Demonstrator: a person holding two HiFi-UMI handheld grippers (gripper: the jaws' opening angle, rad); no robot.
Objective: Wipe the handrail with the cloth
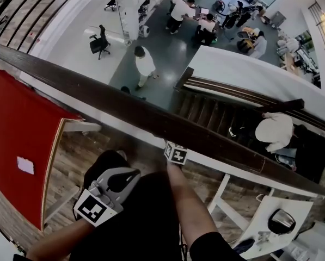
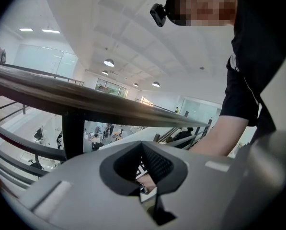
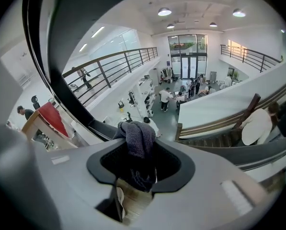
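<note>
Head view looks steeply down over a dark brown wooden handrail (image 1: 146,118) that runs across the frame from 10 o'clock to 4 o'clock, with a lower floor and a wooden staircase (image 1: 216,113) far beneath it. Just at 6 o'clock of centre, the right gripper (image 1: 176,155) sits against the rail's near edge with its marker cube showing. In the right gripper view its fingers are clamped on a dark grey-blue terry cloth (image 3: 139,140), which is bunched and sticks up past the fingertips toward the rail at 10 o'clock. Whether the cloth touches the rail cannot be told. At 7 o'clock the left gripper (image 1: 118,181) hangs apart from the rail, its fingers closed together on nothing. A red flat panel (image 1: 20,135) lies at 9 o'clock.
</note>
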